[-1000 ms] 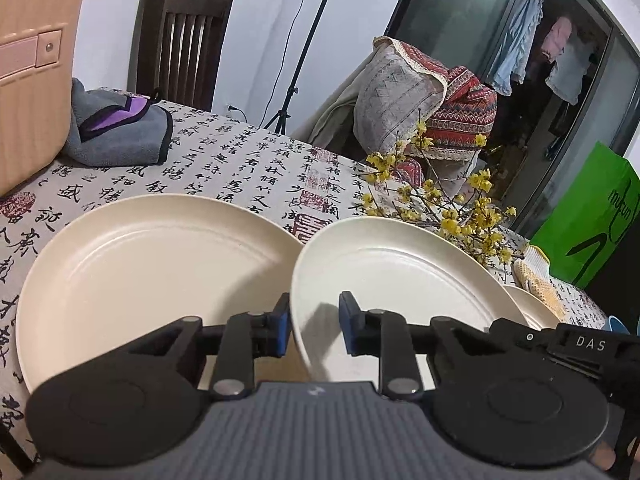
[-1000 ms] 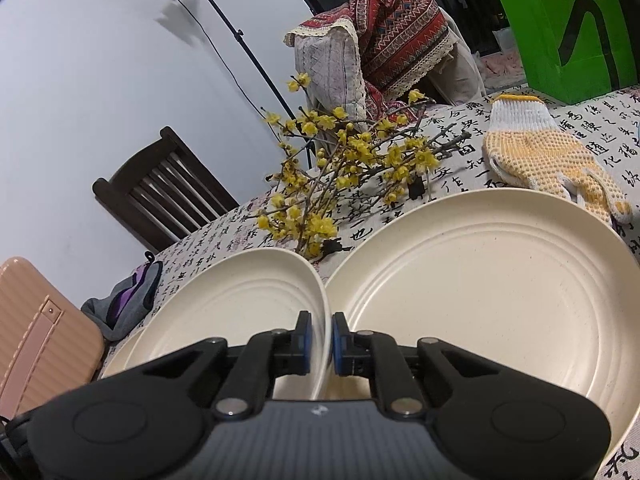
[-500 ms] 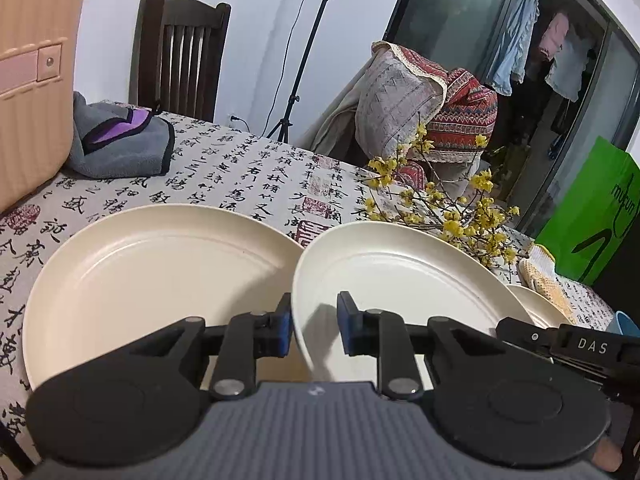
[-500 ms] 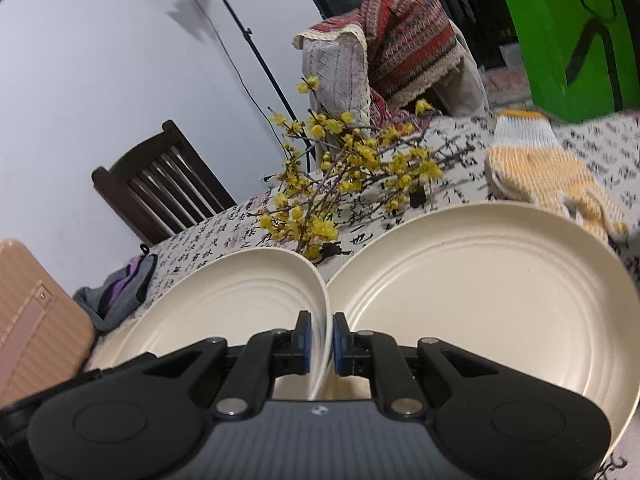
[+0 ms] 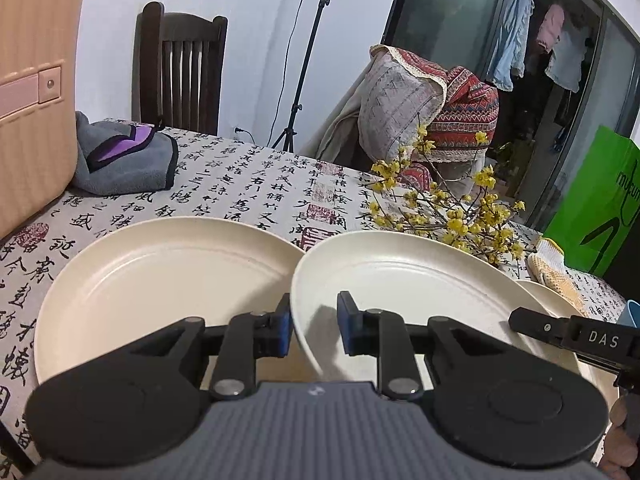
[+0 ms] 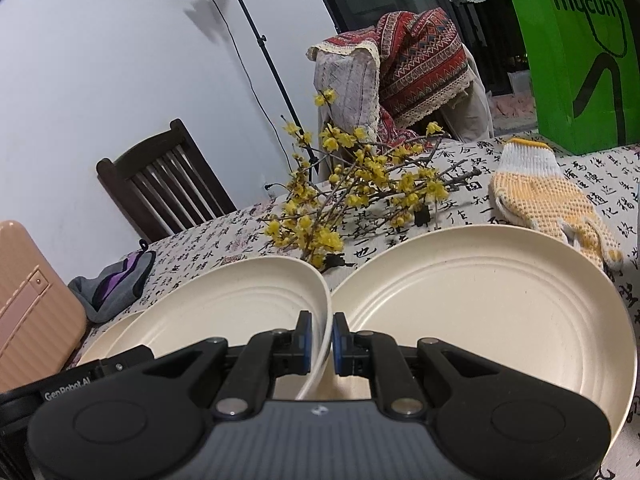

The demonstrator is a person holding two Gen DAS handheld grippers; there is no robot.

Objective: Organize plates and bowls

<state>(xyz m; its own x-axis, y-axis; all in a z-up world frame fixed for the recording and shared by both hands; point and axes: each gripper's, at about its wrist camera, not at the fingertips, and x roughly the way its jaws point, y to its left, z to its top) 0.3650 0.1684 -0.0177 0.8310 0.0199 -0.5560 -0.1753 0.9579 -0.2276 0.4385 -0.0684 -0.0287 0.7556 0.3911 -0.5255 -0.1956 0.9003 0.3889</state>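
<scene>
Middle plate lifted over surface, between two flat plates. Right gripper fingers clamped on rim; left gripper fingers straddling opposite rim, grip unclear. Could tilt, slip, clip left plate.

White wall, dark wooden chair upper left behind the calligraphy-print tablecloth, studio light stand lit at top, patterned throw over an armchair, dark glass door upper right, laundry hanging beyond.
</scene>
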